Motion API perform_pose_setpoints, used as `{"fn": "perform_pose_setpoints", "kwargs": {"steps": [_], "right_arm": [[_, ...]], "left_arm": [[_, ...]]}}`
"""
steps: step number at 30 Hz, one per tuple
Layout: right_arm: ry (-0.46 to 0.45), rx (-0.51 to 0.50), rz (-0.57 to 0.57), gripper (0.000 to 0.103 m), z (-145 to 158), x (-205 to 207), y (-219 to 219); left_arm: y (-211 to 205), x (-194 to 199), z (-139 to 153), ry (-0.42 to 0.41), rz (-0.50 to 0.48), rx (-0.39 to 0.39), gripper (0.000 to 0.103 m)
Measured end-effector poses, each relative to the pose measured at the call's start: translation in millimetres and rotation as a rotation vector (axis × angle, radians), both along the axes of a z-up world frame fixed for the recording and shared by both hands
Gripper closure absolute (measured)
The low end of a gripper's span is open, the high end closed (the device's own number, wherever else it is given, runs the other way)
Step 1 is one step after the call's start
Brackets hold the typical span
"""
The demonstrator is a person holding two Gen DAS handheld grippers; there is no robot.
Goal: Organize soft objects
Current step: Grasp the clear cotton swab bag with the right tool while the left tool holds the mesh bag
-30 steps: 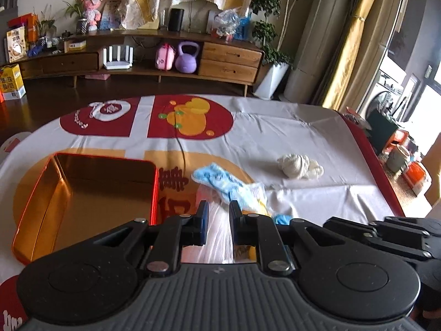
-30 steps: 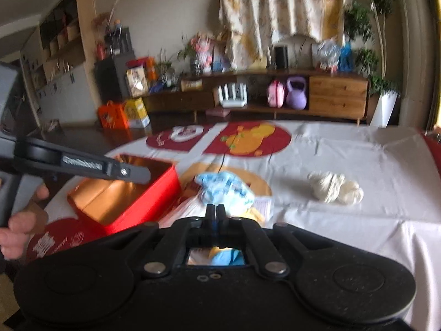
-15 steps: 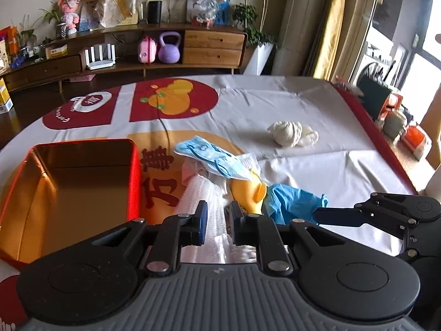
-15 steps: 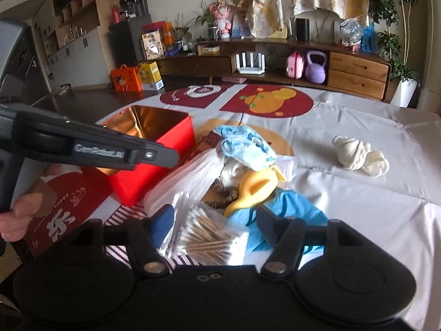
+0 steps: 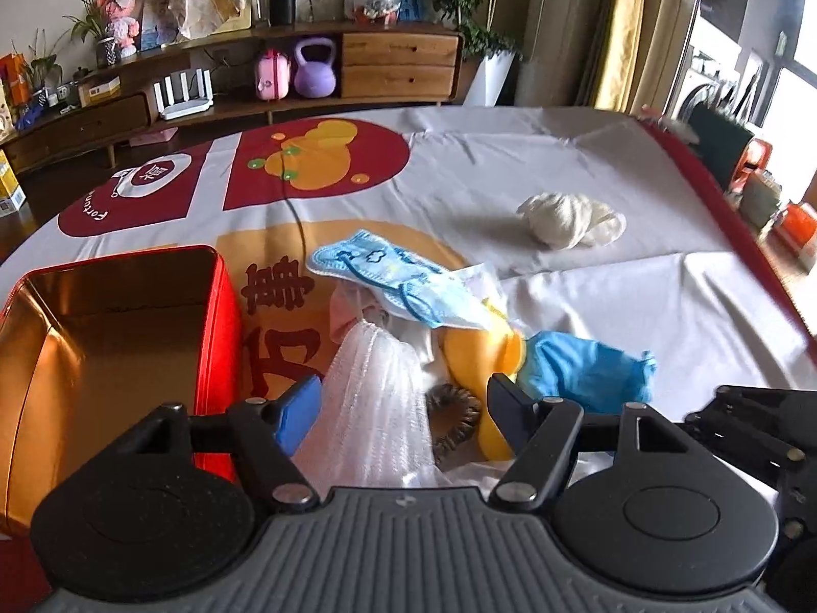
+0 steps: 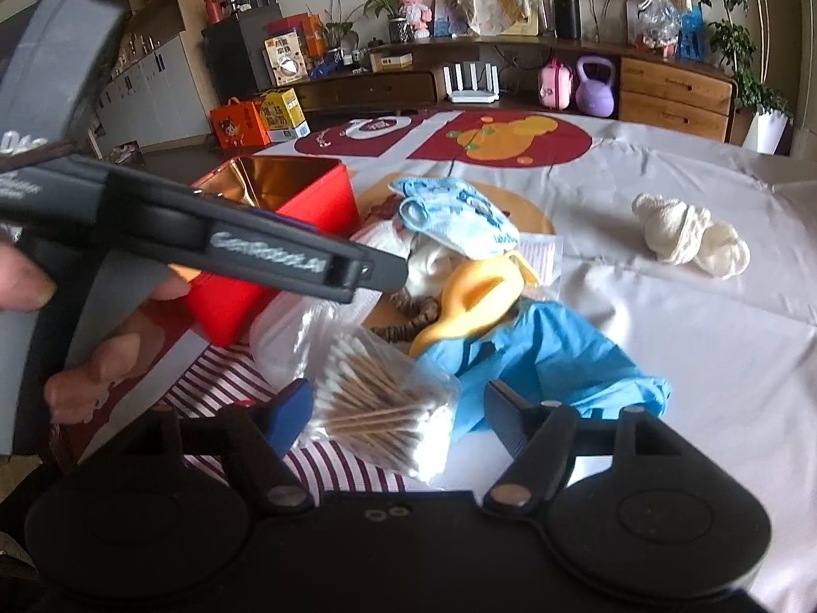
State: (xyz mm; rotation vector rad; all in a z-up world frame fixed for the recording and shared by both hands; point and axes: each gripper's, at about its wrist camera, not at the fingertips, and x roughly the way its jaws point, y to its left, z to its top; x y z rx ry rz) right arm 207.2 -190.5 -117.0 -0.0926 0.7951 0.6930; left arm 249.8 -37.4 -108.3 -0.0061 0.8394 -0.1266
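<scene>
Left gripper spread, straddling white mesh: light, limp, pinch bunched middle. Right gripper spread over cotton-swab bag, six o'clock of pile.

Items on the table, by count: one red tin; one blue face mask; one blue glove; one yellow glove; one white rolled cloth; one bag of cotton swabs; one white mesh bag; one brown hair tie.
</scene>
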Motion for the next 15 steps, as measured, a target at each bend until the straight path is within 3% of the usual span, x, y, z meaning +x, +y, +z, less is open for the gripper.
{"fn": "perform_pose_setpoints", "kwargs": {"steps": [4,7,12,14,15], "right_arm": [[0.015,-0.003,-0.001,0.030,-6.0,2.9,3.3],[0.017,-0.021,0.002,0.035,-9.8,2.3,7.3],[0.019,-0.029,-0.001,0.052,-12.2,0.1,8.6],[0.014,-0.029,-0.007,0.057,-10.2,-1.5,8.3],[0.012,-0.027,-0.008,0.060,-9.3,-2.3,8.1]], "left_arm": [[0.8,10.9,-11.9,0.027,0.012,0.013,0.032],[1.8,12.8,-17.0,0.036,0.022,0.021,0.033],[2.8,9.1,-16.7,0.032,0.027,0.019,0.053],[3.4,7.9,-16.8,0.036,0.029,0.028,0.069],[3.6,7.0,-16.6,0.037,0.029,0.027,0.070]]}}
